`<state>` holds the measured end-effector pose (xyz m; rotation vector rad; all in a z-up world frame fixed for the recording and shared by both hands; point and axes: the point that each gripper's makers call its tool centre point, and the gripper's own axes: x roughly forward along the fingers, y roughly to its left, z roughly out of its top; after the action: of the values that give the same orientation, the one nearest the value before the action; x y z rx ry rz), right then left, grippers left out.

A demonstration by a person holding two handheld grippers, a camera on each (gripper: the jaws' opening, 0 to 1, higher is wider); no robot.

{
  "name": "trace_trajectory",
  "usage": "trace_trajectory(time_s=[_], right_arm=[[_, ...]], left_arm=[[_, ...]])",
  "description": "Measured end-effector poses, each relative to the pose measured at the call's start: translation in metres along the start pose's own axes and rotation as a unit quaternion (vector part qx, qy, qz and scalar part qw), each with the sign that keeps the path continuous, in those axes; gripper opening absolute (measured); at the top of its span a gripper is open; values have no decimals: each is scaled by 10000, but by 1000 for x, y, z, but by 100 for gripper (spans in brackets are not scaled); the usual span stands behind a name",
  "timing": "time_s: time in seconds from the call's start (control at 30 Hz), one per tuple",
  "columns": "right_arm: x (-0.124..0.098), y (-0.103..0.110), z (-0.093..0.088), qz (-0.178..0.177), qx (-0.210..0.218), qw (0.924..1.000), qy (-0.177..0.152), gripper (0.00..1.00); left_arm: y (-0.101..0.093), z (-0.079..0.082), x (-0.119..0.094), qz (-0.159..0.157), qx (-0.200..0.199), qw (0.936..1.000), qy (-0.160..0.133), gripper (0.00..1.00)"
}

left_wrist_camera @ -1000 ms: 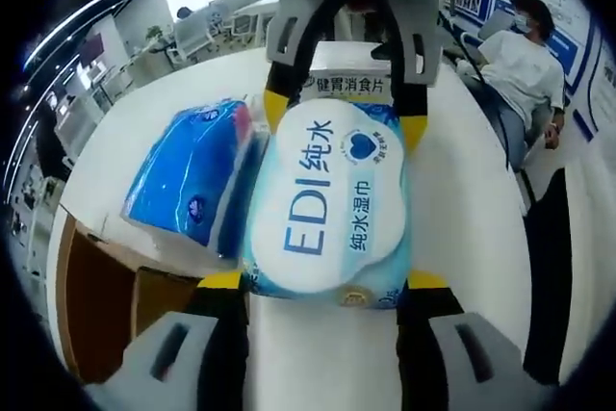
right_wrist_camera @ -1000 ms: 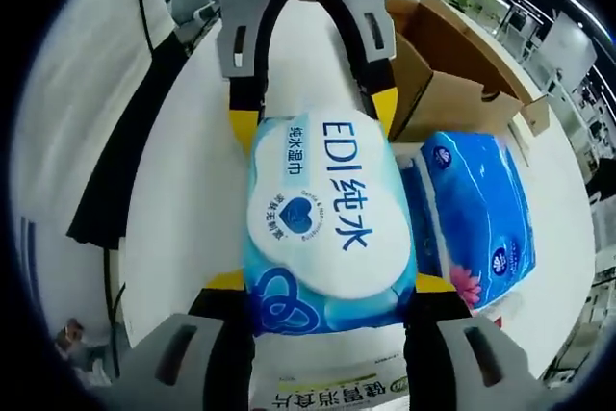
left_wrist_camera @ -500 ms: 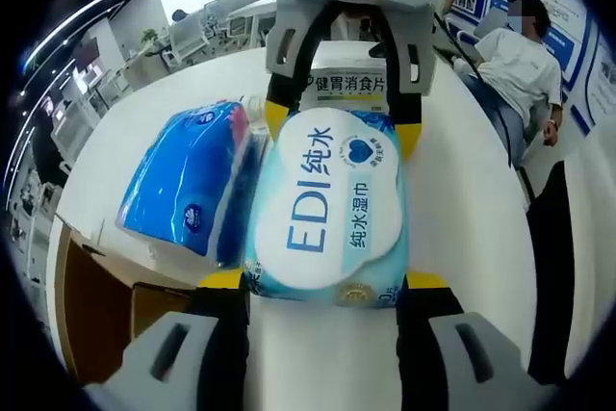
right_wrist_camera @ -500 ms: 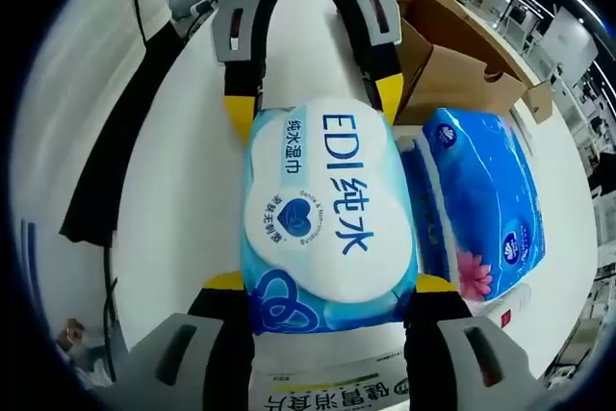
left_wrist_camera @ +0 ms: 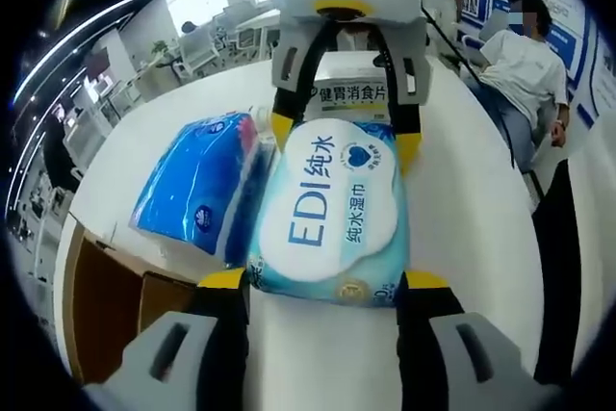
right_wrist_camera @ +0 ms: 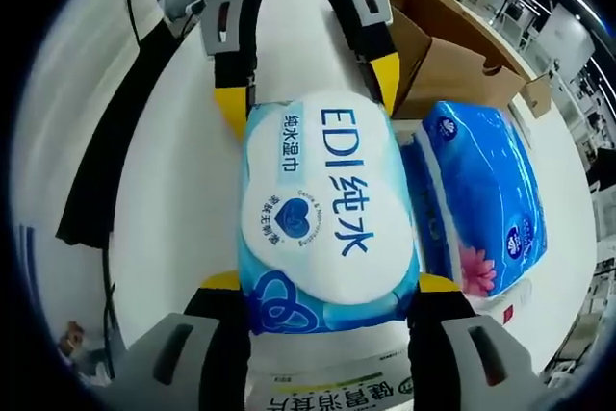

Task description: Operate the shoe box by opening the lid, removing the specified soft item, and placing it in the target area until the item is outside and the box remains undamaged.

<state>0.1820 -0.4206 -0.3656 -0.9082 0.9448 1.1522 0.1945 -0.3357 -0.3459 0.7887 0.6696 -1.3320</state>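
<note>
Left gripper (left_wrist_camera: 322, 281) and right gripper (right_wrist_camera: 325, 286), facing each other across the white table (left_wrist_camera: 462, 190). We see the two yellow-tipped jaws of the left gripper set against the near short end of the wet-wipe pack (left_wrist_camera: 332, 214), and those of the right gripper against its far short end; in the right gripper view the arrangement is mirrored, with the wet-wipe pack (right_wrist_camera: 327, 214) spanning the gap between the two tools. We read each gripper as spread about the width of the pack and closed on an end of it, though whether the jaws press or merely touch is not plain.

The pack is flat, label up, over the table, outside any box. Its long axis runs from one gripper to the other; the "EDI" lettering runs along that axis. Just beside it lies a blue tissue pack (left_wrist_camera: 197, 190), roughly parallel and touching or nearly so. Beyond the pack's far end stands a white carton with green print (left_wrist_camera: 351, 91). The open brown shoe box (right_wrist_camera: 452, 74) stands behind the tissue pack in the right gripper view, flaps up and showing no damage.

We judge the opening and removal complete. What remains is to release the pack on the table, if this spot is the target area, and to withdraw both grippers.
</note>
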Motion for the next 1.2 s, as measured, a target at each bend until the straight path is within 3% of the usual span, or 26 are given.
trace_trajectory(time_s=[0.53,0.7,0.87,0.97,1.03,1.1,1.17,1.2], right_arm=[[-17,0,15,-463,-142,9987,140,62],[-17,-1,16,-585,-165,9979,235,61],[-19,3,31,-554,-389,9976,108,59],[-11,4,30,-625,-373,9971,202,62],[-9,4,29,-615,-411,9969,250,64],[-9,3,29,-581,-342,9973,276,65],[-9,3,32,-546,-15,9983,197,65],[-9,2,33,-559,126,9982,150,64]], left_arm=[[-2,1,-17,156,-335,9992,-126,53],[-10,-4,-18,139,-233,9996,-67,52],[-19,-7,-30,108,-176,9997,-88,56],[-20,-11,-41,142,-147,9997,-116,61],[-20,-14,-51,115,-386,9989,-244,69],[-15,-20,-64,240,-461,9980,-350,75],[-9,-27,-76,354,-552,9969,-424,80],[-6,-33,-85,407,-766,9952,-459,77]])
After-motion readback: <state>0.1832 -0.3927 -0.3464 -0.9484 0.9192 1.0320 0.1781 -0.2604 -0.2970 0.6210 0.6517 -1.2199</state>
